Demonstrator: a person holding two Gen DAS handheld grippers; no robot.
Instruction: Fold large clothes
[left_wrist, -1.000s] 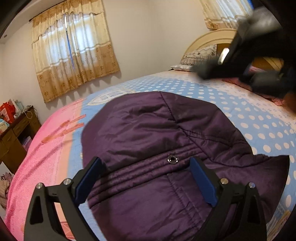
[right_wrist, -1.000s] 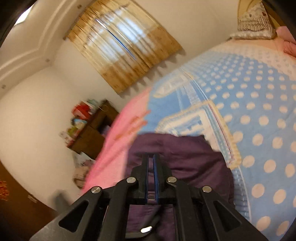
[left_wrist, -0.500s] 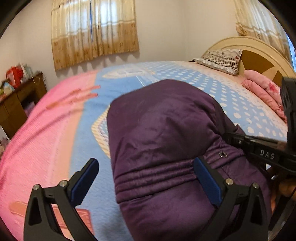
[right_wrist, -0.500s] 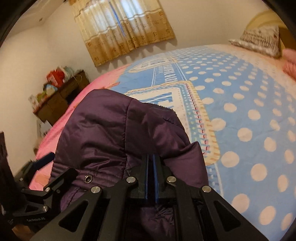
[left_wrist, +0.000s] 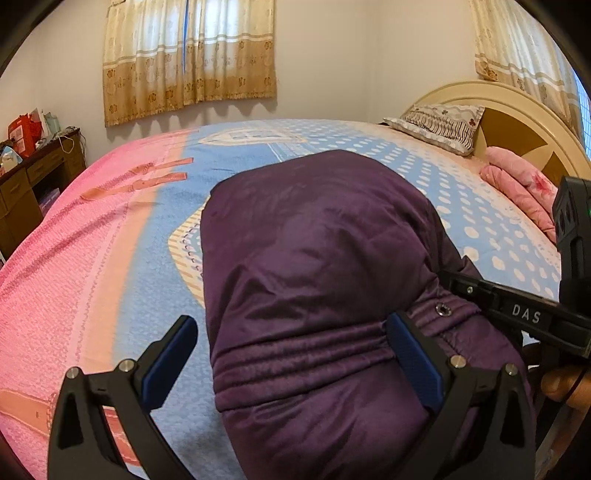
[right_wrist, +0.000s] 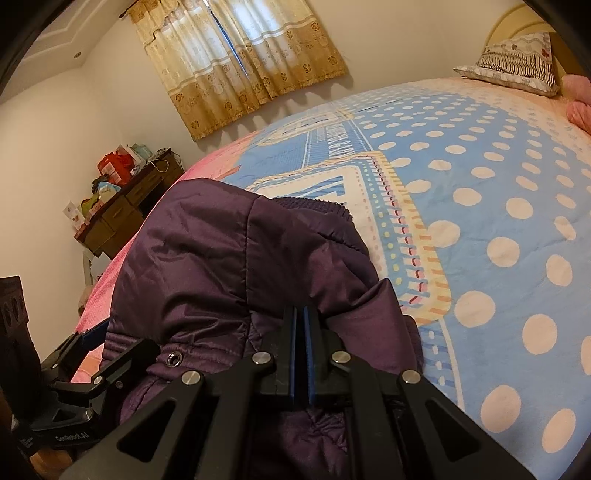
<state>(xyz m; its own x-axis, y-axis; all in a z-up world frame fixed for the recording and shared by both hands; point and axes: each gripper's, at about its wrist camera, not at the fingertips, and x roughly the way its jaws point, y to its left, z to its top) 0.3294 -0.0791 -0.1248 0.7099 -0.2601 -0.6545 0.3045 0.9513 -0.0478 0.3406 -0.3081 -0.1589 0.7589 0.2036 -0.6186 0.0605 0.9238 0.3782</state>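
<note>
I kept the right gripper clamped on the jacket hem, left gripper wide open and empty at its 9 o'clock, ready to flatten the fold.

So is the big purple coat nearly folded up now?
Partly. The purple coat already lies doubled over in a thick bundle on the bed. In hand: the right hand-held gripper is shut on a fold of it, while the left hand-held gripper is open around the ribbed hem. Left: letting go and probably tidying the bundle, which looks lumpy.
</note>
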